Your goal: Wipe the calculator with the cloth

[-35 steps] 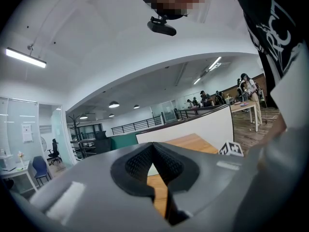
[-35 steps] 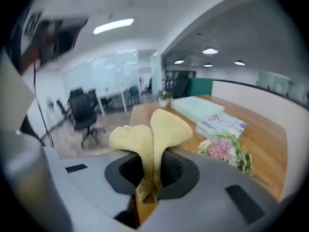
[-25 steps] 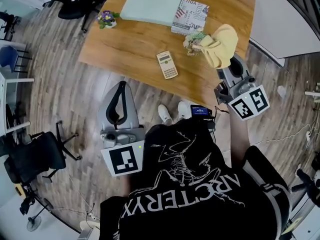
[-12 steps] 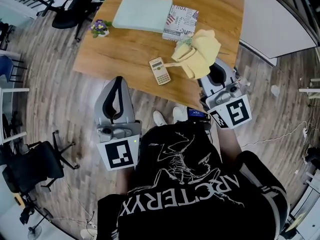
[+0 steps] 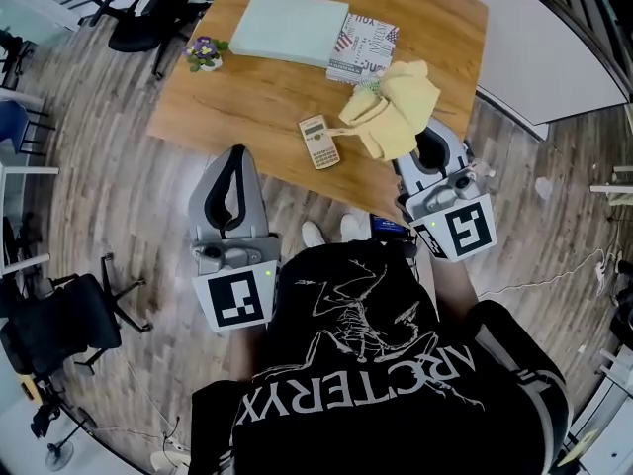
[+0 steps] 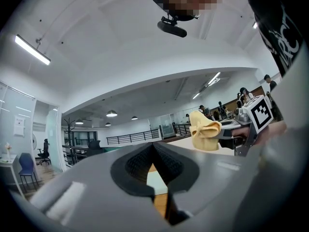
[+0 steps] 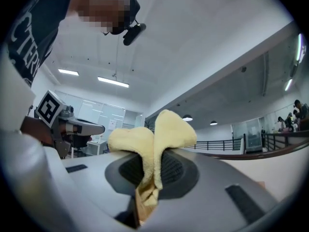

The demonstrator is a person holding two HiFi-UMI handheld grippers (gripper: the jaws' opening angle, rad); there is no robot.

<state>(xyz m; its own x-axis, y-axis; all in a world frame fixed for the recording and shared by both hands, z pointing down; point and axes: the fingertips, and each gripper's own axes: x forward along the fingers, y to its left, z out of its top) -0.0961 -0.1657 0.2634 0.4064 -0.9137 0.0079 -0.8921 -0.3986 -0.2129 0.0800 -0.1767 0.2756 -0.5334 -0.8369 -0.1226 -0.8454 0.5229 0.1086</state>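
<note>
A beige calculator lies near the front edge of the wooden table. Just to its right hangs a yellow cloth, bunched up, one corner reaching almost to the calculator. My right gripper is shut on the cloth; in the right gripper view the cloth is pinched between the pads and bulges above them. My left gripper is shut and holds nothing, hovering over the floor just off the table's front edge, left of and below the calculator. The left gripper view shows the cloth to the right.
On the table's far side lie a pale green pad and a printed booklet. A small flower pot stands at the left edge. Office chairs stand on the wooden floor at left.
The right gripper has carried the cloth left, close beside the calculator, then nearly stopped. The left gripper has crept slightly toward the table edge.
</note>
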